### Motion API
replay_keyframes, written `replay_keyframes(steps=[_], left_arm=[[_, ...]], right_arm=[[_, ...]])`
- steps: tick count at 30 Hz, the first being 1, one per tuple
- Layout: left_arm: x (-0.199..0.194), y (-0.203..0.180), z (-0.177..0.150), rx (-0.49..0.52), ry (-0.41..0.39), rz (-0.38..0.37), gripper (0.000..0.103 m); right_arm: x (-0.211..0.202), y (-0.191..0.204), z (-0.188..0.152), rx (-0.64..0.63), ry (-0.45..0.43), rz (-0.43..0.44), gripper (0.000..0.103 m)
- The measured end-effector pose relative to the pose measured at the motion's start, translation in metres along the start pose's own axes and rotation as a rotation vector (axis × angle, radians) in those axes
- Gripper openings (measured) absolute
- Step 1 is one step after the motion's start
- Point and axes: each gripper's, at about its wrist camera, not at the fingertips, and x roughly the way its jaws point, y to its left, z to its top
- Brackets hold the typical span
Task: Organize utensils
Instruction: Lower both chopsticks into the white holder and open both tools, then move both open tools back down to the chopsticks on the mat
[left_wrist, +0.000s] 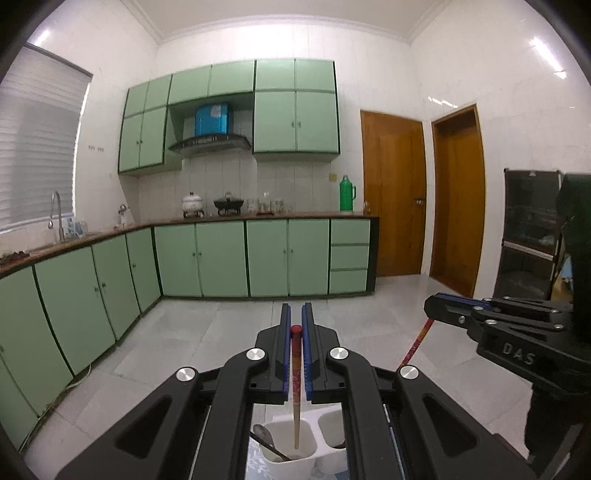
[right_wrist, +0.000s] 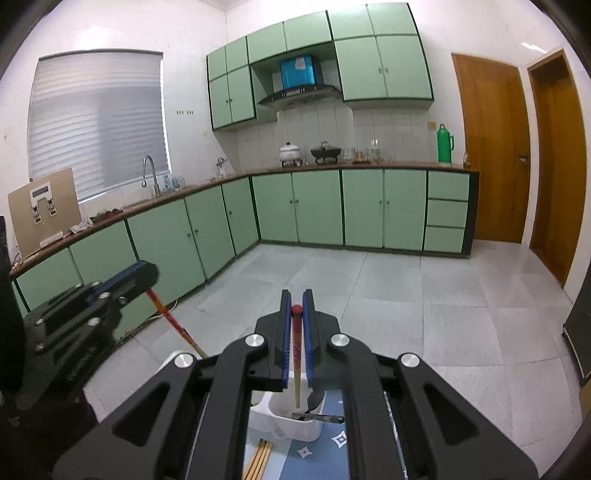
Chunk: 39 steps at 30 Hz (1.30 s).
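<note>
White holder (left_wrist: 288, 463) has spoon (left_wrist: 267, 445) (left cup); both grippers' fingers (left_wrist: 285, 350) pinch chopsticks (left_wrist: 296, 387).

the left gripper (left_wrist: 296, 321) is matt black plastic with bright metal bolts, its fingers (left_wrist: 284, 350) faced in ribbed blue rubber; between them a wooden chopstick (left_wrist: 296, 387) with a glossy red lacquered top; below the fingers a smooth white plastic holder (left_wrist: 291, 458); the right gripper (right_wrist: 296, 306) looks alike; beyond, glossy floor tiles (right_wrist: 424, 295)
</note>
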Motion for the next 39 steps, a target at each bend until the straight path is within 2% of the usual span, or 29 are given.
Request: replay_keyframes(steps=[4, 5, 9, 11, 15, 20, 25, 29, 34, 39], left_arm=[[0.02, 0.005, -0.016, -0.026, 0.064, -0.013, 0.006], [0.024, 0.007, -0.018, -0.037, 0.08, -0.011, 0.009], [0.013, 0.015, -0.025, -0.078, 0.094, -0.024, 0.029], [0.003, 0.019, -0.025, -0.076, 0.087, -0.02, 0.032], [-0.023, 0.023, -0.028, -0.077, 0.082, -0.004, 0.042], [-0.064, 0.02, -0.054, -0.065, 0.098, 0.011, 0.049], [-0.094, 0.015, -0.108, -0.063, 0.165, 0.038, 0.052], [-0.101, 0.014, -0.154, -0.086, 0.241, 0.057, 0.052], [-0.098, 0.012, -0.203, -0.106, 0.331, 0.074, 0.052], [-0.099, 0.007, -0.237, -0.097, 0.405, 0.077, 0.052]], right_arm=[[0.019, 0.002, -0.011, 0.001, 0.048, 0.009, 0.006], [0.021, 0.005, -0.014, 0.001, 0.055, 0.008, 0.007], [0.02, 0.004, -0.019, 0.007, 0.05, -0.003, 0.027], [0.01, 0.001, -0.022, 0.017, 0.036, -0.014, 0.031], [-0.013, -0.007, -0.028, 0.04, 0.007, -0.038, 0.056], [-0.053, -0.006, -0.06, 0.043, -0.02, -0.062, 0.069], [-0.081, 0.006, -0.117, 0.033, 0.016, -0.08, 0.074], [-0.089, 0.018, -0.163, 0.039, 0.07, -0.099, 0.074], [-0.084, 0.031, -0.209, 0.07, 0.149, -0.095, 0.074], [-0.078, 0.046, -0.249, 0.061, 0.223, -0.102, 0.074]])
